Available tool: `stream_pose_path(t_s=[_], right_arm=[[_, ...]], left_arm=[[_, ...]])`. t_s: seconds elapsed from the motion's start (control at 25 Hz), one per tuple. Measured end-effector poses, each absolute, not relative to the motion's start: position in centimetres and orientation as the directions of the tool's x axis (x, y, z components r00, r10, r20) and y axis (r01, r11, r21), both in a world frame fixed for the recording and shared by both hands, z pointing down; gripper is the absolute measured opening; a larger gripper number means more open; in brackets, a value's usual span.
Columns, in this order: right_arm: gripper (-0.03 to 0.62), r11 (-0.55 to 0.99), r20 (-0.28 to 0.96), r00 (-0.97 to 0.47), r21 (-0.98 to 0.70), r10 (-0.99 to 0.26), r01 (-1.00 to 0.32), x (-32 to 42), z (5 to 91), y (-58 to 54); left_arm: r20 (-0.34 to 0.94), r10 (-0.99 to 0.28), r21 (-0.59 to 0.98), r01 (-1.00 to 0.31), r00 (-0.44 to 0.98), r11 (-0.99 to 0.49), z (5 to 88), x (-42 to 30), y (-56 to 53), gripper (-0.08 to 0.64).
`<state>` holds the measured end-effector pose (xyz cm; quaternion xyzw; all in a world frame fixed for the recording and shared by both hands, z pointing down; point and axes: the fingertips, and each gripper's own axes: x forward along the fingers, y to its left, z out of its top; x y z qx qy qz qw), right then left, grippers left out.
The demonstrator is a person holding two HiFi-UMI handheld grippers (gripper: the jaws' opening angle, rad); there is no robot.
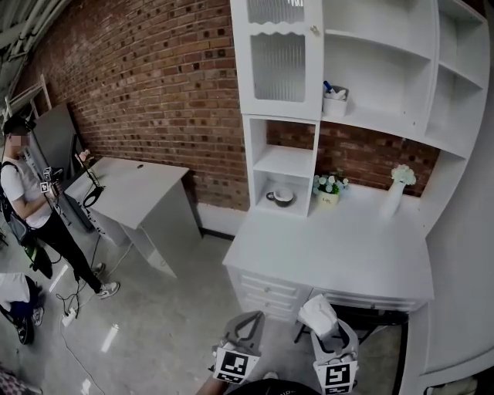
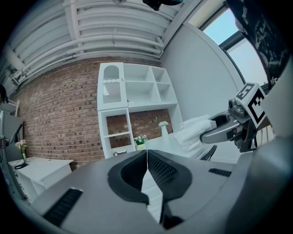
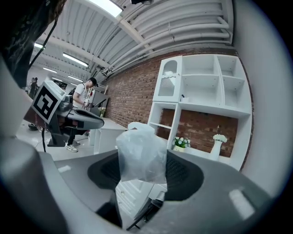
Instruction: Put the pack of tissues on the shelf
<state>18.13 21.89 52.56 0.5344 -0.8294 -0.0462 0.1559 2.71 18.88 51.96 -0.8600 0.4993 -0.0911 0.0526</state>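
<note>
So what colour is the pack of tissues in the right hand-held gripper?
White; the pack of tissues shows best in the right gripper view.

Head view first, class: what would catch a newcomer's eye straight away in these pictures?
The tall white shelf unit against the red brick wall dominates the upper right. Low in the middle, the right gripper grips a pale pack of tissues in its fingers, beside the shut, empty left gripper. A person stands far left.

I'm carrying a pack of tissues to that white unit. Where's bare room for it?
Bare: the cubby above the bowl, the top shelves, the long shelf right of the holder, the desk's wide front. Taken: the bowl's cubby; the desk's back, with flower pot and vase.
</note>
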Motion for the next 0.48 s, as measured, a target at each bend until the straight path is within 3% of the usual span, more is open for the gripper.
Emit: stream_pose_path(t_s=[0.48], right_arm=[[0.236, 0.459, 0.203, -0.419, 0.231, -0.885, -0.858, 18.8, 52.9, 19.1]], left_arm=[[0.106, -0.875, -0.194, -0.853, 0.472, -0.484, 51.9, 4.4, 16.7, 0.011]])
